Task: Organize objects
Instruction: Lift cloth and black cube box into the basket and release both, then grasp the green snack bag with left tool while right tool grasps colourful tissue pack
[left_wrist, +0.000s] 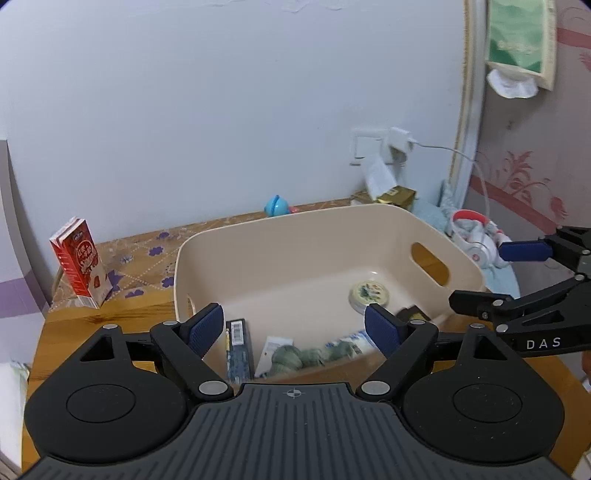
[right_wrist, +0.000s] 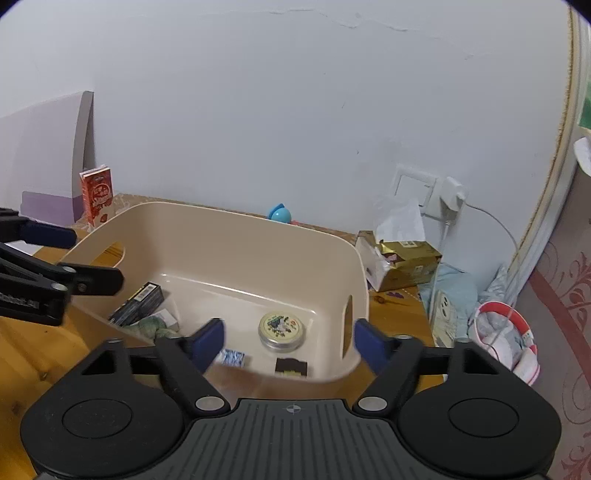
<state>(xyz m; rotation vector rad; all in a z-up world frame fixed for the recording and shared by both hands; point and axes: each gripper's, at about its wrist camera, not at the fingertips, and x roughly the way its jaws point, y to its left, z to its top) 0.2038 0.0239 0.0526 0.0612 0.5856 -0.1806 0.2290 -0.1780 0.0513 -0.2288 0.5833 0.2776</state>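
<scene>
A beige plastic bin (left_wrist: 280, 236) (right_wrist: 236, 225) stands on the wooden table. In it lie a round tin (left_wrist: 369, 292) (right_wrist: 281, 326), a dark blue box (left_wrist: 239, 350) (right_wrist: 138, 302), green yarn (left_wrist: 295, 356) (right_wrist: 151, 326), a small dark packet (right_wrist: 291, 366) and a blue-white packet (right_wrist: 232, 357). My left gripper (left_wrist: 293, 328) is open and empty above the bin's near edge. My right gripper (right_wrist: 290, 341) is open and empty over the bin's near right corner. Each gripper shows at the side of the other's view (left_wrist: 517, 280) (right_wrist: 55, 258).
A red milk carton (left_wrist: 82, 262) (right_wrist: 98, 194) stands at the table's back left. A blue ball toy (left_wrist: 276, 205) (right_wrist: 280, 213) lies by the wall. A gold packet (right_wrist: 406, 260), white-red headphones (right_wrist: 506, 338) and a wall socket with charger (right_wrist: 436, 190) are at the right.
</scene>
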